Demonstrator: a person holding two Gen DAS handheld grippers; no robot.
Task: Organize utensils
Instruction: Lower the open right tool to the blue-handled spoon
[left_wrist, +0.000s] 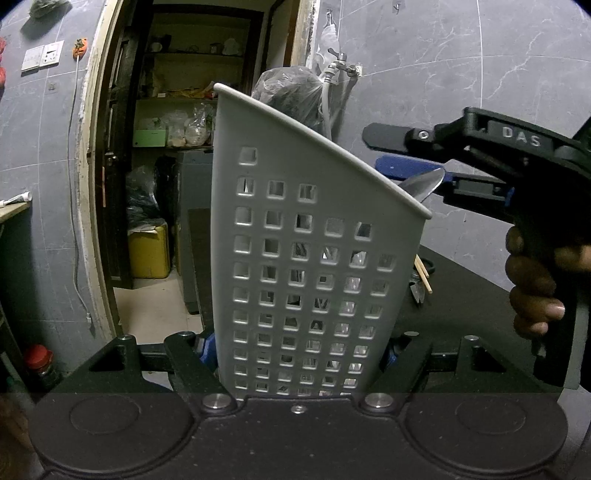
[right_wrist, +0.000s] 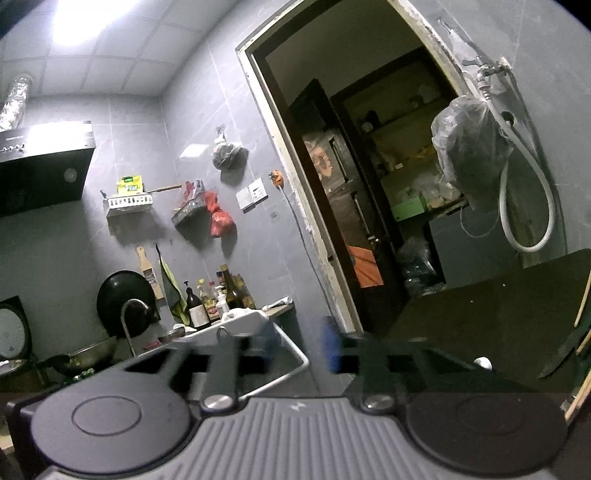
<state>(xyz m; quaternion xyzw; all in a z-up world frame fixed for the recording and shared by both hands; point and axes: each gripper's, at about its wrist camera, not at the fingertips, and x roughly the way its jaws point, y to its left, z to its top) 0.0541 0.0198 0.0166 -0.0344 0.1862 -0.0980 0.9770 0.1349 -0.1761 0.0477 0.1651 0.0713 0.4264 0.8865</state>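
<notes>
Left gripper (left_wrist: 299, 354) clamped on grey perforated utensil holder (left_wrist: 310, 258), held upright and slightly tilted above dark table (left_wrist: 476, 295); metal spoon (left_wrist: 424, 184) poking out at holder's low rim; right gripper (right_wrist: 299, 350) released, blurred in its own view, nothing between fingers, beside spoon tip; chopsticks (left_wrist: 423, 275) lying behind holder.

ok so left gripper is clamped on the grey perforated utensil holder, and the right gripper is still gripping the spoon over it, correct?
Not quite. The left gripper is clamped on the grey perforated utensil holder, but the right gripper grips nothing: its jaws stand apart, and the spoon sits in the holder, bowl above the rim. The left wrist view shows it.
</notes>
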